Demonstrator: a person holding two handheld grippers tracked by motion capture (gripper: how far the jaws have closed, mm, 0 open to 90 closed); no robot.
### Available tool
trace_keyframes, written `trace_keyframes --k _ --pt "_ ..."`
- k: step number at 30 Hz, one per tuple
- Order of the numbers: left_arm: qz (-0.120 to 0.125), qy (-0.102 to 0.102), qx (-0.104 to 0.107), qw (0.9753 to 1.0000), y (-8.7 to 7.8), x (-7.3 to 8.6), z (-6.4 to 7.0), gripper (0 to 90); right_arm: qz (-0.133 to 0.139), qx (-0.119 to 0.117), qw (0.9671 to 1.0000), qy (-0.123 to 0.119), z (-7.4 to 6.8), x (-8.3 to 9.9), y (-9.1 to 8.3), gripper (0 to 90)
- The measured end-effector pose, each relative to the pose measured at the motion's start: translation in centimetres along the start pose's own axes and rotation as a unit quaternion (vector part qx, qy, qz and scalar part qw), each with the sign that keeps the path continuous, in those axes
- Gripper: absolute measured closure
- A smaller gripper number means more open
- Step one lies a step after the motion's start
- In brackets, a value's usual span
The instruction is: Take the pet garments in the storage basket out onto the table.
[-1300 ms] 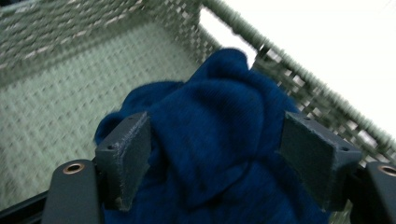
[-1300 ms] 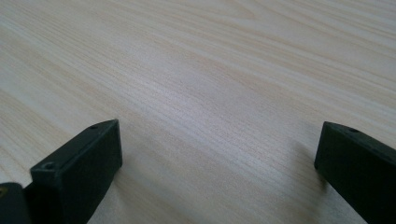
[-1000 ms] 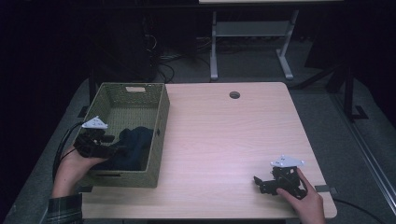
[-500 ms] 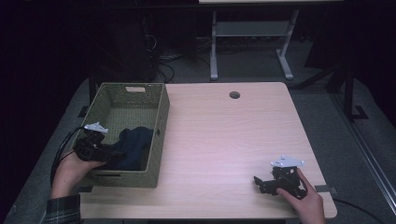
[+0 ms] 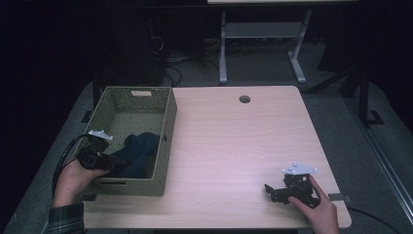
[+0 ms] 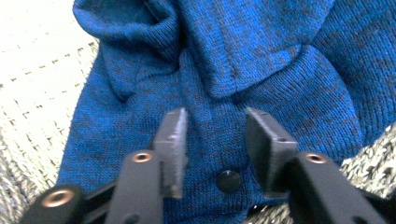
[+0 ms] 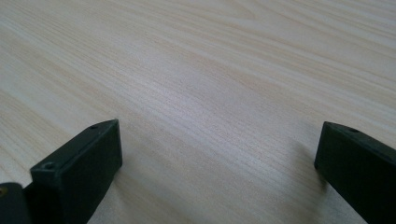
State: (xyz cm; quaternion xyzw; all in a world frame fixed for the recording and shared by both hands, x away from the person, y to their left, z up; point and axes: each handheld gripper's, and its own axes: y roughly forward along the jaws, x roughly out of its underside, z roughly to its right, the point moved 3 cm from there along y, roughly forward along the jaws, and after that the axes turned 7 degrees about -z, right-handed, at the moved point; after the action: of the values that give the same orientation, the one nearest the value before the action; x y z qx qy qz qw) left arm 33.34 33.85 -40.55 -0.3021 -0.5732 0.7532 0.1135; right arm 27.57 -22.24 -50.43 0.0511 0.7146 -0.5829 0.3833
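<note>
A dark blue knitted garment [image 5: 141, 151] lies crumpled in the near part of a green woven basket [image 5: 168, 126] at the table's left. My left gripper [image 5: 114, 163] reaches into the basket over its left wall. In the left gripper view it [image 6: 215, 116] is open, its jaws a little apart just above the blue knit [image 6: 261, 56] and a dark button [image 6: 229, 179]. My right gripper [image 5: 269, 190] rests on the wooden table [image 5: 234, 136] at the near right. It [image 7: 219, 135] is open wide, with bare wood [image 7: 210, 56] between the jaws.
A round cable hole [image 5: 244, 99] sits near the table's far edge. Behind the table stands a grey metal frame [image 5: 258, 34], with cables on the floor [image 5: 195, 53]. The basket's woven floor [image 6: 37, 93] shows beside the garment.
The left gripper has drawn slightly back toward the near left, over the basket's wall. The garment and the right gripper have not moved.
</note>
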Motion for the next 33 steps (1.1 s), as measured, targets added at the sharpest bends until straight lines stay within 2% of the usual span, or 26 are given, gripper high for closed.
trace_keyframes --k 2,7,11,15,23,26,30,33 --pt "0.001 -0.002 0.004 1.0 0.0 0.0 0.1 70.5 0.0 0.0 1.0 0.0 0.0 0.0 0.0 0.4" --pt "0.004 -0.008 0.008 0.9999 -0.2 0.0 -0.3 80.2 0.0 0.0 1.0 0.0 0.0 0.0 0.0 0.4" --pt "0.033 -0.023 0.0 0.9992 -1.0 -0.2 -0.4 83.3 0.0 0.0 1.0 0.0 0.0 0.0 0.0 0.4" --pt "0.069 -0.034 -0.008 0.997 -1.9 -0.2 -0.5 83.8 0.0 0.0 1.0 0.0 0.0 0.0 0.0 0.4" --pt "0.142 -0.054 -0.021 0.9882 -3.6 -0.3 -0.5 84.8 0.0 0.0 1.0 0.0 0.0 0.0 0.0 0.5" --pt "0.166 -0.053 -0.027 0.9844 -4.1 -0.4 -0.5 85.0 0.0 0.0 1.0 0.0 0.0 0.0 0.0 0.4" --pt "0.201 -0.057 -0.033 0.9773 -4.8 -0.7 -0.2 85.3 0.0 0.0 1.0 0.0 0.0 0.0 0.0 0.4" --pt "0.23 -0.057 -0.033 0.9709 -5.4 -0.9 -0.1 85.5 0.0 0.0 1.0 0.0 0.0 0.0 0.0 0.4"
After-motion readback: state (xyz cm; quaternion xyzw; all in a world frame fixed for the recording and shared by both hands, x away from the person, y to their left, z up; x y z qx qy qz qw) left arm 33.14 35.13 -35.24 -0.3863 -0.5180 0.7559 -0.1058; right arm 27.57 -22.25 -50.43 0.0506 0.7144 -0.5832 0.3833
